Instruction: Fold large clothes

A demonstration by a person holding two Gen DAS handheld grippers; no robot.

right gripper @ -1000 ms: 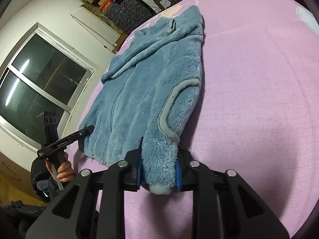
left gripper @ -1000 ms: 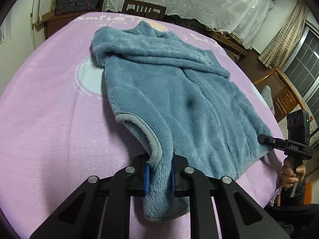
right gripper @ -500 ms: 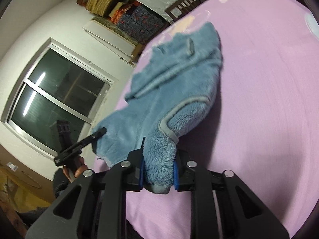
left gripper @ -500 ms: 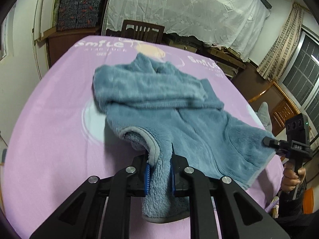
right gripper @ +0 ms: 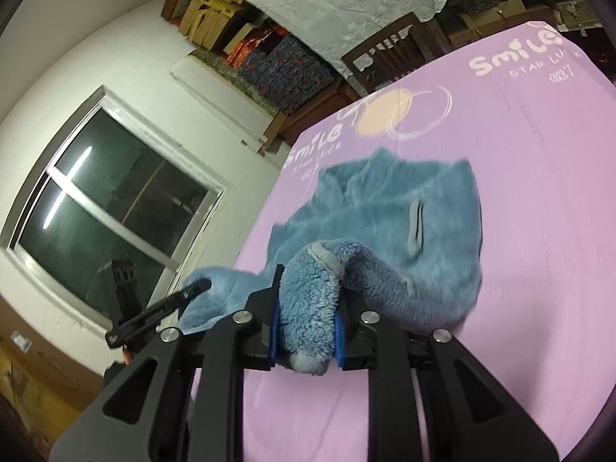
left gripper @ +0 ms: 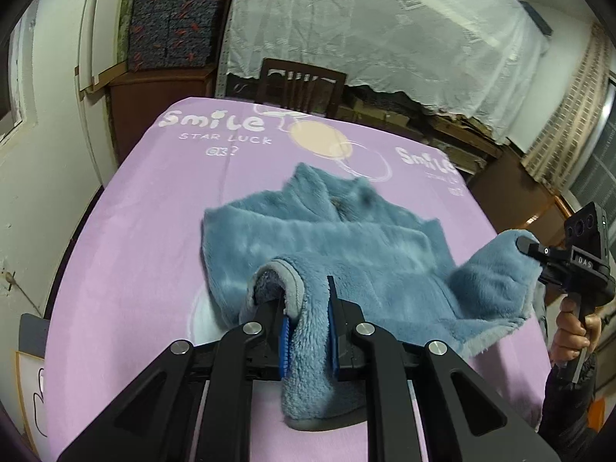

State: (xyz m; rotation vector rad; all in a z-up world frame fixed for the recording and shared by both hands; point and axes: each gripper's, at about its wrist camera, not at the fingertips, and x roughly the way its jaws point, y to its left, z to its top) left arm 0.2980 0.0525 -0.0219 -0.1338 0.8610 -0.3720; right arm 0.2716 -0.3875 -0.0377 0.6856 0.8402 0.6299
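On the purple counter (left gripper: 127,269), printed with "Smile Star Luck", lies a blue fleece jacket (left gripper: 346,238), its collar end toward the dark wooden chair (left gripper: 300,84) at the counter's far edge. The near part of the jacket is lifted off the counter at two corners. The left claw (left gripper: 308,327) is clamped on a thick wad of fleece beside a grey-trimmed opening (armhole or cuff, hard to say), with a tail of cloth hanging below the blue pads. The right claw (right gripper: 306,331) is clamped on another grey-edged fold of the jacket. A hand (left gripper: 573,335) grips the right claw's handle, just off the counter's edge. Past that same edge, a dark window (right gripper: 111,208) sits in the white wall.
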